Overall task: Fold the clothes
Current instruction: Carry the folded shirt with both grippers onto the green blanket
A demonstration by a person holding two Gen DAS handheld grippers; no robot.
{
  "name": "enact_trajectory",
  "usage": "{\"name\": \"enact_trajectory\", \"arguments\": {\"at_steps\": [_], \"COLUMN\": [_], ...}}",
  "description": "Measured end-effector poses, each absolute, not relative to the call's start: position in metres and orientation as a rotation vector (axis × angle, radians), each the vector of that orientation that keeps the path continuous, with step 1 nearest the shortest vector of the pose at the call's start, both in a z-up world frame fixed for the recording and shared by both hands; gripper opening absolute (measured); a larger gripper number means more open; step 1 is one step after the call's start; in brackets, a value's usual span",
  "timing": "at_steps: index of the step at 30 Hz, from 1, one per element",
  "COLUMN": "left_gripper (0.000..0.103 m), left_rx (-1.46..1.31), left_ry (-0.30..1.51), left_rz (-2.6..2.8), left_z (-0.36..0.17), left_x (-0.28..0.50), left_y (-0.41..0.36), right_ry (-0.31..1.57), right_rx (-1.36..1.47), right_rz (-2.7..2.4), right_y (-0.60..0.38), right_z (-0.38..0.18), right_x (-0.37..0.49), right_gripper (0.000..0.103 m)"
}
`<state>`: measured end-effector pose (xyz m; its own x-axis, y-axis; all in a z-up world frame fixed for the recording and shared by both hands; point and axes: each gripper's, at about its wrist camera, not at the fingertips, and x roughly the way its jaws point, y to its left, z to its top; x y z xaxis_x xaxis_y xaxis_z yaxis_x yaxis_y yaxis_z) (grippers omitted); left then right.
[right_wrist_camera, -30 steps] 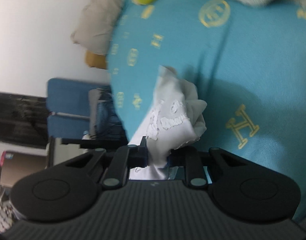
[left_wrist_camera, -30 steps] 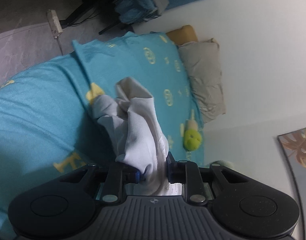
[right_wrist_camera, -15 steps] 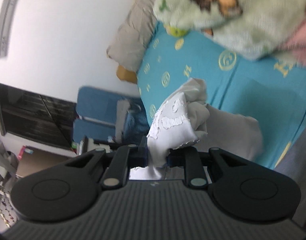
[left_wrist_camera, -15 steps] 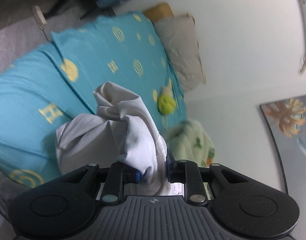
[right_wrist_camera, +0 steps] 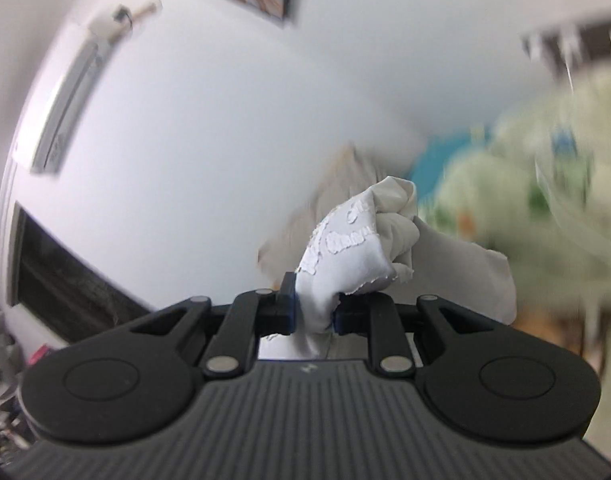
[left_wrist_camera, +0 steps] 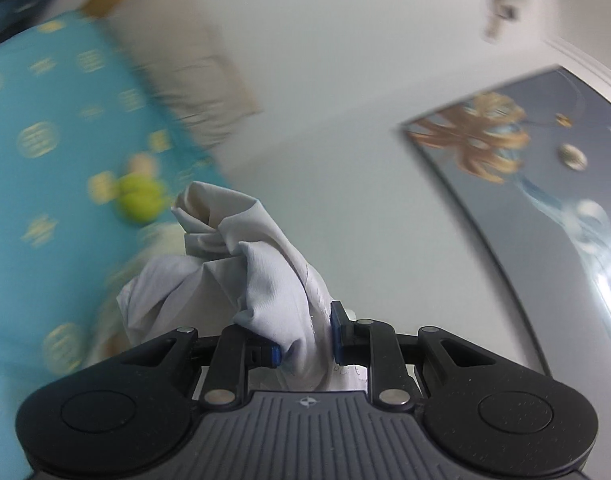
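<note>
Soft even daylight, heavy motion blur, fisheye-bent edges, sharp foreground.

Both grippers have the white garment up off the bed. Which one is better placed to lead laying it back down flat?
Left, probably. The left gripper, shut on the white garment, faces the teal bedspread; the right gripper faces mostly wall.

Ahead-left of the left tongs: blurred teal bedcover (left_wrist_camera: 53, 200), yellow-green toy (left_wrist_camera: 139, 198), beige pillow (left_wrist_camera: 185, 76). Right: framed picture (left_wrist_camera: 545, 184).
</note>
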<state>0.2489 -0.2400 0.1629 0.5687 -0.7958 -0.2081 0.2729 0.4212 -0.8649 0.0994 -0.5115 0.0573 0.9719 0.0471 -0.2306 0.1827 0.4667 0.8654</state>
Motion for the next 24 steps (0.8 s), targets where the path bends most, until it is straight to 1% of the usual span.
{"name": "enact_trajectory", "arguments": {"at_steps": [5,7,9,12,16,21,23,24], "left_gripper": [0.024,0.024,0.024,0.024,0.024,0.026,0.028,0.031], "left_rx": [-0.84,-0.805,-0.78,-0.76,-0.647,-0.55,-0.516,-0.504], "left_ry": [0.63,0.637,0.67,0.768,0.819,0.828,0.834,0.842], "left_rz": [-0.825,-0.831,-0.828,-0.832,-0.883,-0.894,-0.875,-0.861], "left_z": [0.17,0.152,0.123,0.07,0.031,-0.001,-0.014,-0.02], "left_x": [0.28,0.293,0.3,0.295,0.27,0.234,0.224,0.221], "left_y": [-0.326,-0.357,-0.373,-0.371,-0.358,-0.336,-0.33,-0.329], "right_ry": [0.125,0.082,0.05,0.121,0.176,0.209,0.262,0.288], "right_rx": [1.003,0.969,0.944,0.995,1.023,1.033,1.038,1.04], "right_rz": [-0.157,-0.186,-0.213,-0.241,-0.225,-0.219,-0.238,-0.248], "right_y": [-0.568,-0.59,-0.611,-0.622,-0.611,-0.584,-0.579,-0.576], "right_z": [0.077,0.084,0.086,0.03,-0.025,-0.06,-0.072,-0.078], "right_x": [0.117,0.124,0.13,0.124,0.087,0.046,0.043,0.041], "right_gripper": [0.02,0.02,0.02,0.02,0.02,0.02,0.02,0.02]}}
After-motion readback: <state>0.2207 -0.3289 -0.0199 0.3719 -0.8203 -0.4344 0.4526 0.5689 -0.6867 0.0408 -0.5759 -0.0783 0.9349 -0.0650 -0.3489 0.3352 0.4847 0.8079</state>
